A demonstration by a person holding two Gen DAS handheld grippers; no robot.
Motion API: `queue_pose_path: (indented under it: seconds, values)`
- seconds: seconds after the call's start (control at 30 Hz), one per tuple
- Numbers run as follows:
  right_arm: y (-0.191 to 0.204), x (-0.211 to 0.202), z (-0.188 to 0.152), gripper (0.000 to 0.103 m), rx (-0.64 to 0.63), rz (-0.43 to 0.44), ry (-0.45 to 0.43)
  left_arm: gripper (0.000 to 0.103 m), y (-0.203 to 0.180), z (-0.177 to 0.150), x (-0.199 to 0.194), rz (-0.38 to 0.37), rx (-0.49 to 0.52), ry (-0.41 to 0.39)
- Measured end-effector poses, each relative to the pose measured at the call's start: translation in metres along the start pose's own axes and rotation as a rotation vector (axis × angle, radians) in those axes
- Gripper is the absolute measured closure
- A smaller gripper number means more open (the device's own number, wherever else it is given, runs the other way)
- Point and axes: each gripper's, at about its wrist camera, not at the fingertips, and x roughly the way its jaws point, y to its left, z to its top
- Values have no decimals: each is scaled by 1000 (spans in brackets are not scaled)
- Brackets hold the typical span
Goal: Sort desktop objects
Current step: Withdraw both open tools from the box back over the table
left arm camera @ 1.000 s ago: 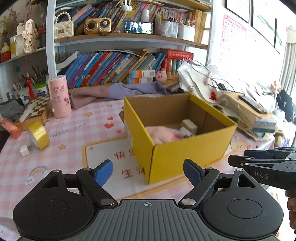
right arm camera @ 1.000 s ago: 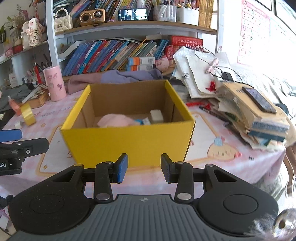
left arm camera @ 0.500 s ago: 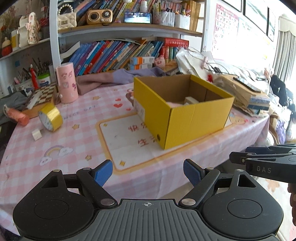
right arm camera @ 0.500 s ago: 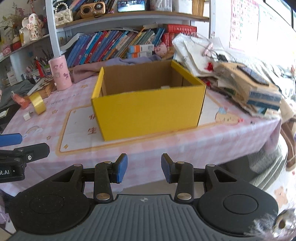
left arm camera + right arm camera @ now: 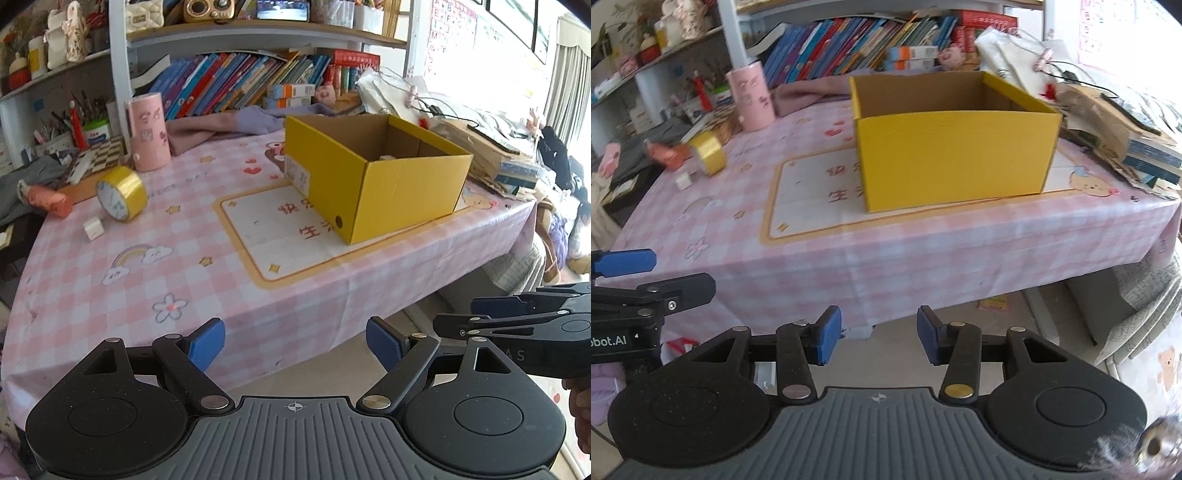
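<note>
Both hands held off the near edge of the counter [image 5: 92,295], nothing gripped. My left gripper [image 5: 295,347] has its blue pads spread wide apart, empty. My right gripper [image 5: 879,334] is likewise parted, though narrower, with only the hanging cloth edge and floor showing between the pads.

Yellow cardboard box [image 5: 388,184] sits open-topped on the counter, at about 1 o'clock from the left gripper and well apart from it; from the right gripper it lies near 12 o'clock [image 5: 956,151]. Something pale shows inside at the box's back from the left view, too little visible to name.

Loose items remain at the far left of the counter, around 10 o'clock from the left gripper: a yellow tape roll [image 5: 122,197] standing on edge, a small white cube [image 5: 92,228] just beside it on the near side, an orange object [image 5: 50,199] at 9 o'clock from the roll, and a pink cylinder [image 5: 147,131] upright behind it.

Right gripper's body crosses the left view at 3 o'clock; the left gripper's shows at 9 o'clock in the right view.
</note>
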Motion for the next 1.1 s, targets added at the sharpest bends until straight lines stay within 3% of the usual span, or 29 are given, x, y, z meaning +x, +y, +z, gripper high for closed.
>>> queue_pose_path:
  seconds: [1.1]
  values:
    - [69,13,5,54,-186,100,13,17,45,-18,-14,54,-76,29]
